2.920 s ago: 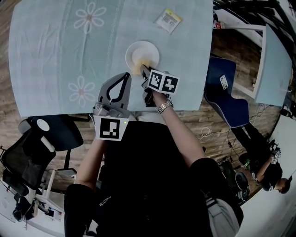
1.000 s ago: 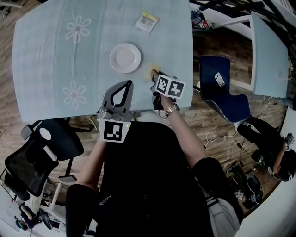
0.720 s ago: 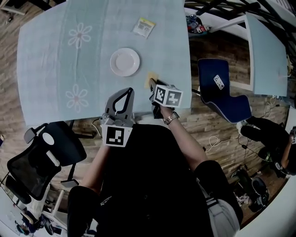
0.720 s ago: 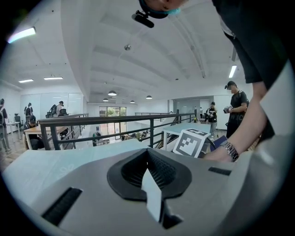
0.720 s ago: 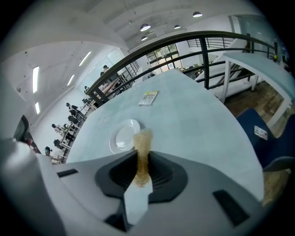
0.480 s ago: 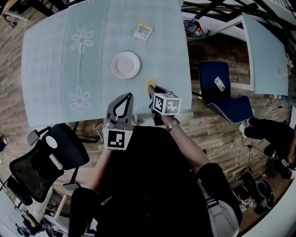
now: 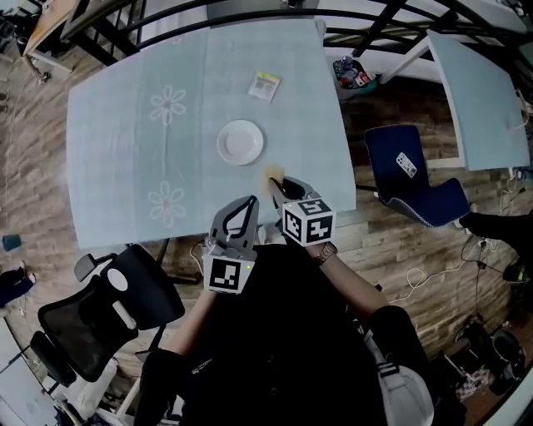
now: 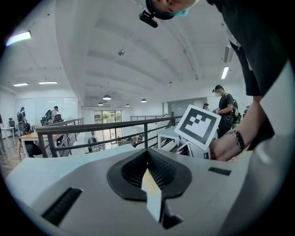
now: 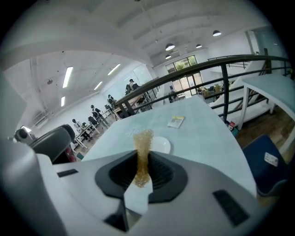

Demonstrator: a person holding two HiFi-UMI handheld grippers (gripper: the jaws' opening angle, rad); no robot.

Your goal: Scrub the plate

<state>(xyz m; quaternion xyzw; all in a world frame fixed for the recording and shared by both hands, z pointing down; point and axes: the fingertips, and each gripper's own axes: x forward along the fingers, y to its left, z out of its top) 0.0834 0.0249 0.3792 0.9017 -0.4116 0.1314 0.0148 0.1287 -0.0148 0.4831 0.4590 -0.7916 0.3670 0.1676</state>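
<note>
A white plate (image 7: 241, 142) lies bare on the light blue tablecloth (image 7: 133, 141) near the table's middle. In the right gripper view the plate (image 9: 160, 145) shows just beyond the jaws. My right gripper (image 7: 277, 181) is shut on a thin yellow sponge (image 7: 272, 175) that stands upright between its jaws (image 9: 143, 154). It hovers at the table's near edge, short of the plate. My left gripper (image 7: 248, 205) is shut with nothing in it (image 8: 148, 174). It is raised beside the right one and points out level across the room.
A yellow packet (image 7: 265, 85) lies past the plate. A blue chair (image 7: 412, 179) stands off the table's right side and a black office chair (image 7: 108, 308) at the lower left. A railing (image 7: 250, 8) runs behind the table. People work at distant desks.
The right gripper has carried the sponge off the plate and back to the near table edge. Both grippers have drawn back toward me, and the table now looks farther away.
</note>
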